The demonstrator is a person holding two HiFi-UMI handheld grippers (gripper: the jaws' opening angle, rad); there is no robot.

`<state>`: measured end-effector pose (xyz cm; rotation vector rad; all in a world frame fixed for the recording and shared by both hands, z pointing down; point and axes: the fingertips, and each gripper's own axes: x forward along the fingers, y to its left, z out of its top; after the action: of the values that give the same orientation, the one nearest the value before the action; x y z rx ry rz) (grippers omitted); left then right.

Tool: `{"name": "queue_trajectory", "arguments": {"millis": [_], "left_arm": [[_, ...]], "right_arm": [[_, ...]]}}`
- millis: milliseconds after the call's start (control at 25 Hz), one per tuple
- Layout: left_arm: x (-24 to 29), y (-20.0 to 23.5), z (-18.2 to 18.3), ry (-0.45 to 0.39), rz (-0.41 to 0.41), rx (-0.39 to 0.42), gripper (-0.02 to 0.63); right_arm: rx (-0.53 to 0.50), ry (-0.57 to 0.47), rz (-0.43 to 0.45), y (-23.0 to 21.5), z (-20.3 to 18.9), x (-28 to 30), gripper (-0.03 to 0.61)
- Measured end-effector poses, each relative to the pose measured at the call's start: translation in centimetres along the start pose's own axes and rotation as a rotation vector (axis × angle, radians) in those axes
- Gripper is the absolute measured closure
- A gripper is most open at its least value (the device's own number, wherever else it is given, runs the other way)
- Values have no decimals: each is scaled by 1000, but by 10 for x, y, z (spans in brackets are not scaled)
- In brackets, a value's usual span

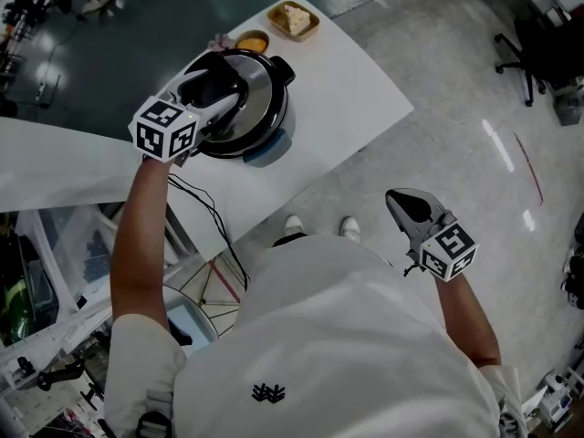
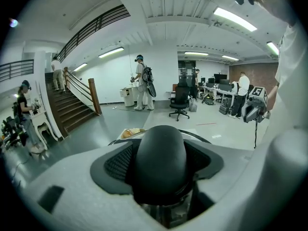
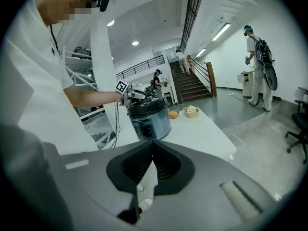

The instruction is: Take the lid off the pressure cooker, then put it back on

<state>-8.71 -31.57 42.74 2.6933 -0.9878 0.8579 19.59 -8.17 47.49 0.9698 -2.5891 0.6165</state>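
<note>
My left gripper (image 1: 217, 88) stands open around the smooth, black, egg-shaped knob (image 2: 160, 162) of the round, shiny steel lid (image 1: 265, 99). The lid sits on the cooker (image 3: 149, 119), on the white desk (image 1: 356, 99) at eleven o'clock. My right gripper (image 3: 153, 146), at four o'clock, is closed and empty.

Head view: left gripper (image 1: 224, 85) hides most of lid handle (image 2: 160, 162); cooker (image 1: 272, 146) wall mostly under lid (image 1: 265, 99). Tray (image 1: 315, 24) at cooker's 1 o'clock: food too small to ID.
</note>
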Motion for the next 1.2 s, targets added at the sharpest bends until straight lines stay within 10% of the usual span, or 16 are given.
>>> {"name": "queue_trajectory", "arguments": {"millis": [640, 960, 1200], "left_arm": [[-74, -19, 3, -137, 265, -153, 290], [-116, -96, -27, -159, 422, -263, 431], [-109, -201, -62, -133, 384, -362, 546]], "right_arm": [[-68, 43, 178, -9, -3, -8, 565], [-115, 77, 325, -4, -15, -2, 565], [-167, 94, 428, 18, -18, 9, 565]]}}
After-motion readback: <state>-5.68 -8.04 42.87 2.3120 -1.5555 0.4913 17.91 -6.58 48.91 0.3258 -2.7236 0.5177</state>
